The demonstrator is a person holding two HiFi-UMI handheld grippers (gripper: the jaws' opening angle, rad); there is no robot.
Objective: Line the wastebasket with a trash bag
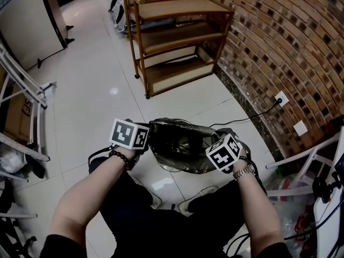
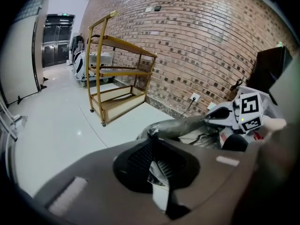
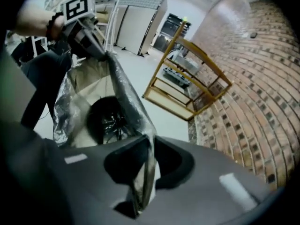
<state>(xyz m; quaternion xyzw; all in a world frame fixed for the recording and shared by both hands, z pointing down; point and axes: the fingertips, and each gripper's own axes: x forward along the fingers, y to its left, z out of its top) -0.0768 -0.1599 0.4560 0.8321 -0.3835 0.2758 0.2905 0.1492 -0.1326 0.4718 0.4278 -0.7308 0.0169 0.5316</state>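
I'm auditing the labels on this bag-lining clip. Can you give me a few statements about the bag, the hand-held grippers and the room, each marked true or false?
1. The left hand-held gripper is shut on the trash bag. True.
2. The right hand-held gripper holds nothing. False: an edge of the bag's film is pinched between its jaws.
3. The trash bag lies folded flat on the floor. False: its mouth is held open between the two grippers.
4. A wooden shelf stands beside the brick wall. True.
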